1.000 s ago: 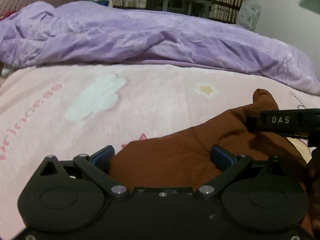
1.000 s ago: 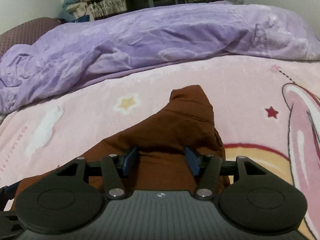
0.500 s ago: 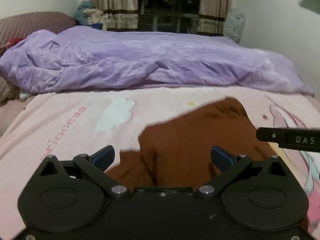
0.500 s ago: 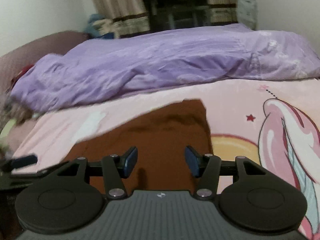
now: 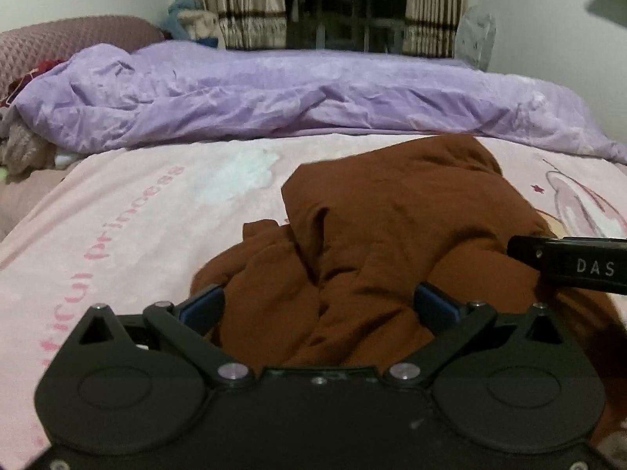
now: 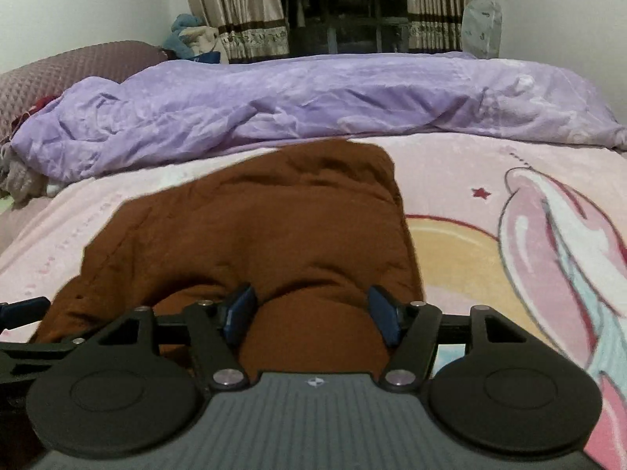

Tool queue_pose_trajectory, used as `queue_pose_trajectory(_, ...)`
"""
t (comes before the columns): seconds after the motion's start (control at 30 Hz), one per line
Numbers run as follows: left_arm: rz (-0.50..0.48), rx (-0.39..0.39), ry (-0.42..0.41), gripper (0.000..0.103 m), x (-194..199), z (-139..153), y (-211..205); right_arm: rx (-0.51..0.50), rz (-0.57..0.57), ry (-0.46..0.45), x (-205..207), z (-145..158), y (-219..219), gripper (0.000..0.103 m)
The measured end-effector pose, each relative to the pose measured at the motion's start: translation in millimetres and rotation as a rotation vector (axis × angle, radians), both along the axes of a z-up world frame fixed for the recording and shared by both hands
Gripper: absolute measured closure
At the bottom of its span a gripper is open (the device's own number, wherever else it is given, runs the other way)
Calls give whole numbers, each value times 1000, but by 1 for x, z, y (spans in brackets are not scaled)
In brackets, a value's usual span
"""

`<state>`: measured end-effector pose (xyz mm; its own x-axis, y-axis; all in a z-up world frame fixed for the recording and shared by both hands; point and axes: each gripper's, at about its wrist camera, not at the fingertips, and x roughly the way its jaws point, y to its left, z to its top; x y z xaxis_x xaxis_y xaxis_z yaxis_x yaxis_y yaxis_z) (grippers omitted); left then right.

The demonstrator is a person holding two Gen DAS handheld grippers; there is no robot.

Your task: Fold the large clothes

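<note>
in the last second both grippers lifted the brown garment [image 5: 411, 211] off the pink blanket [image 5: 129, 211]; left gripper [image 5: 319, 305] and right gripper [image 6: 313, 313] fingers stand wide around bunched cloth, so the fold is mid-carry.

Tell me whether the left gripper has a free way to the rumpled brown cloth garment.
Probably yes: the left gripper has its jaws apart with the brown garment bunched between them; nothing lies in between.

Pink printed blanket [image 5: 129, 211] spread over bed, lettering along left side, star and cartoon figure at right. Crumpled purple duvet [image 5: 274, 94] lying across far side. Mauve quilted headboard [image 6: 74, 74] at left. Patterned curtains [image 6: 239, 8] flanking dark window beyond.
</note>
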<state>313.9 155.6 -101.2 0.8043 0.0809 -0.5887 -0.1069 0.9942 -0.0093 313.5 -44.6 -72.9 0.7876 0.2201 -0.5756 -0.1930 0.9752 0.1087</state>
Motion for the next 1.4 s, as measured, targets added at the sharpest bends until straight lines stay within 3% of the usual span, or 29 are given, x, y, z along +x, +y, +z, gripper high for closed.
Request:
queue_pose_trajectory(0.13,-27,-5,1,0,-24,36,-3,-13,14,3,-24,23,-8,27)
queue_pose_trajectory(0.23,-68,-10,-22,0,-44,47,-12,-14,36,-7,-43,30,-11,26)
queue_pose_trajectory(0.33,-97,7,-2,0,-52,34,-24,-4,75,24,-53,18,-9,27)
queue_pose_trajectory(0.43,-72,17,128,0,-34,-8,-25,-25,85,65,-47,-18,0,25)
queue_pose_trajectory(0.47,-72,-12,131,0,-29,-21,-22,-49,73,46,-45,-30,3,20)
queue_pose_trajectory(0.53,-62,-48,106,0,-27,-29,-15,21,15,42,-37,-43,-5,8)
queue_pose_trajectory(0.6,-52,-52,108,0,-29,-21,-16,41,28,62,-37,-34,-13,7)
queue_pose_trajectory(0.73,-55,-25,101,0,-38,-3,-22,68,33,89,-46,-13,-24,11)
queue_pose_trajectory(0.93,-19,33,43,0,-69,27,-17,53,48,62,-69,10,-32,33)
queue_pose_trajectory(1.03,-4,44,50,0,-75,21,-12,7,59,68,-75,10,-31,35)
queue_pose_trajectory(1.13,-5,53,156,0,-58,-16,-14,13,74,119,-66,-10,-31,37)
queue_pose_trajectory(1.2,3,29,140,0,-56,-34,-14,29,56,113,-60,-28,-33,30)
queue_pose_trajectory(1.3,12,30,128,0,-60,-24,-14,54,55,108,-64,-24,-37,27)
queue_pose_trajectory(1.4,-3,65,111,0,-73,0,-15,72,68,111,-75,-5,-44,35)
